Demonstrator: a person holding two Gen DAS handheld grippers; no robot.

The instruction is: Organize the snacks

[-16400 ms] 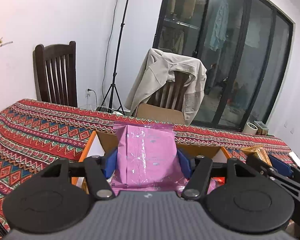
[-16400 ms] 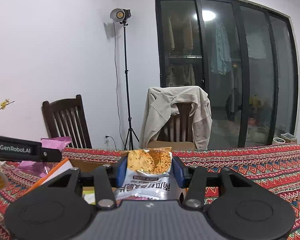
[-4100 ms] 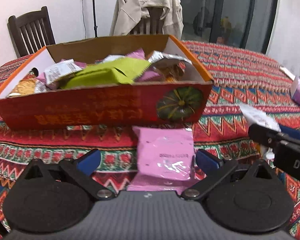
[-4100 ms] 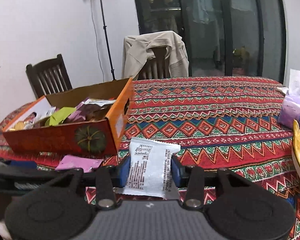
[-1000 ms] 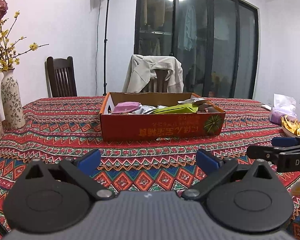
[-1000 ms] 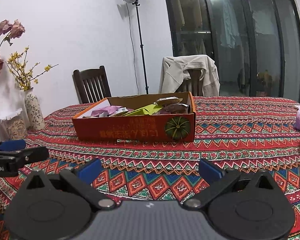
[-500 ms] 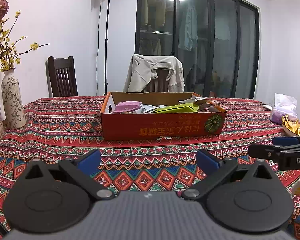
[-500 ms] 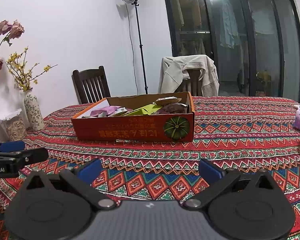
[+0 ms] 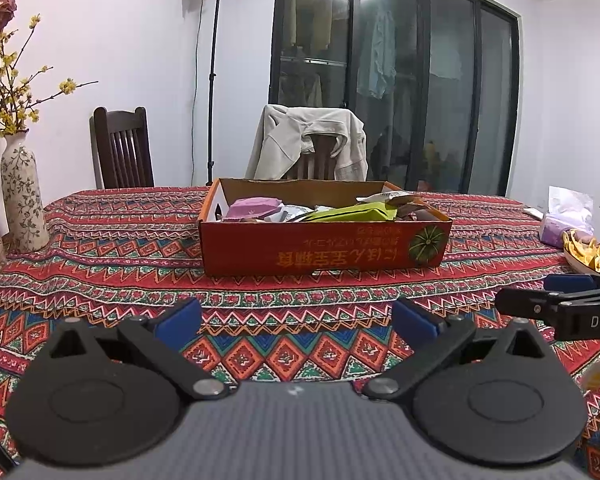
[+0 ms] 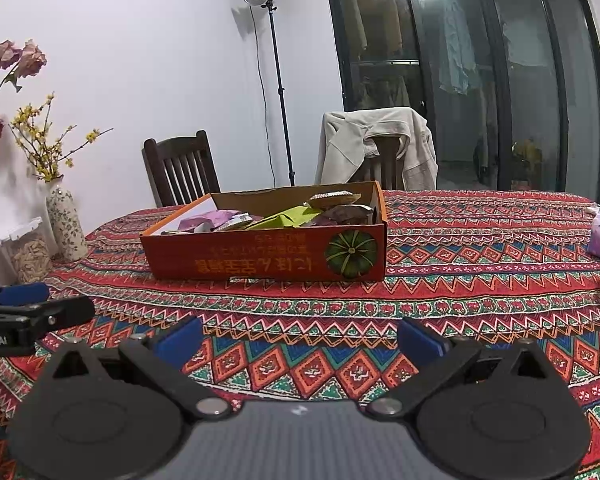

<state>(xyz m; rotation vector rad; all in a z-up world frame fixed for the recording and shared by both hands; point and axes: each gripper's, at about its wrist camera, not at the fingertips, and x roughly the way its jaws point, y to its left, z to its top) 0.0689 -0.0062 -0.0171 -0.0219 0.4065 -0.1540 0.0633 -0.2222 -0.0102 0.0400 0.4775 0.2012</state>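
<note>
Both grippers, the left gripper (image 9: 296,318) and right gripper (image 10: 300,338), are now hanging wide open and empty, their packets gone; one snack box (image 9: 324,246) is sitting ahead on the desk (image 9: 112,240).

Worktop (image 9: 100,240) has a red zigzag-patterned cloth over it. On its left edge there's a floral vase (image 9: 23,196) with yellow sprigs and dried pink roses (image 10: 4,80), and a jar (image 10: 26,254) of something tan sits right beside it. Behind the worktop: a dark wooden chair (image 9: 121,148), and another chair with a beige jacket (image 9: 306,142) draped over it. A light stand (image 10: 274,80) stands by the white wall, next to dark glass doors (image 9: 396,80). Tissue pack (image 9: 562,220) far right, near a bowl (image 9: 588,254) of yellow stuff.
</note>
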